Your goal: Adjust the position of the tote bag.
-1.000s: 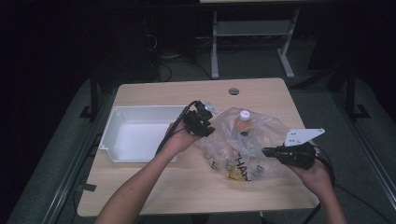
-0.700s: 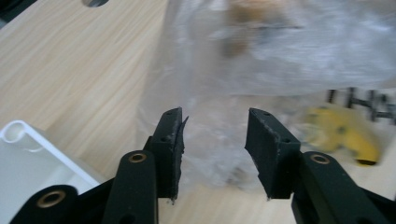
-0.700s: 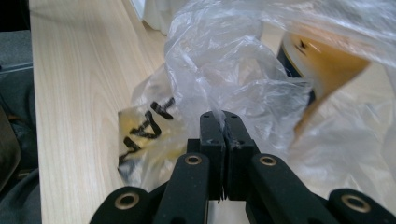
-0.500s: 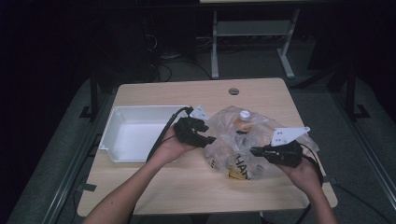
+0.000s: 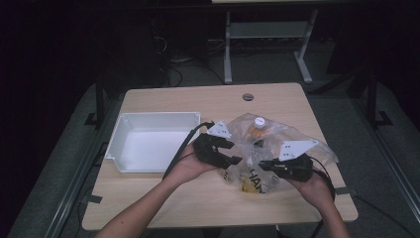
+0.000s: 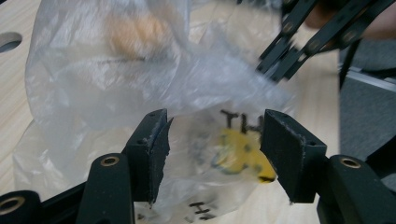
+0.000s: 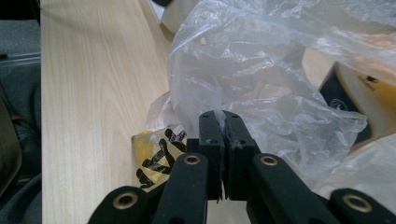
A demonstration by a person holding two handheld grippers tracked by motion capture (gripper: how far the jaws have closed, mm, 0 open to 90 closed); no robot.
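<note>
Pinching a fold of the plastic bag (image 5: pixel 277 148) on the desk (image 5: pixel 198 99), the right gripper (image 7: pixel 223 122) anchors it while the left gripper (image 6: pixel 212 140), fingers just spread and released, frames its printed side for regrasping.

A crumpled clear plastic bag (image 5: pixel 277 148) blocked the middle-right of the pale wooden tabletop (image 5: pixel 198 99); a white rectangular plastic tray (image 5: pixel 153 141) filled the left. The far and near strips lay bare.
</note>
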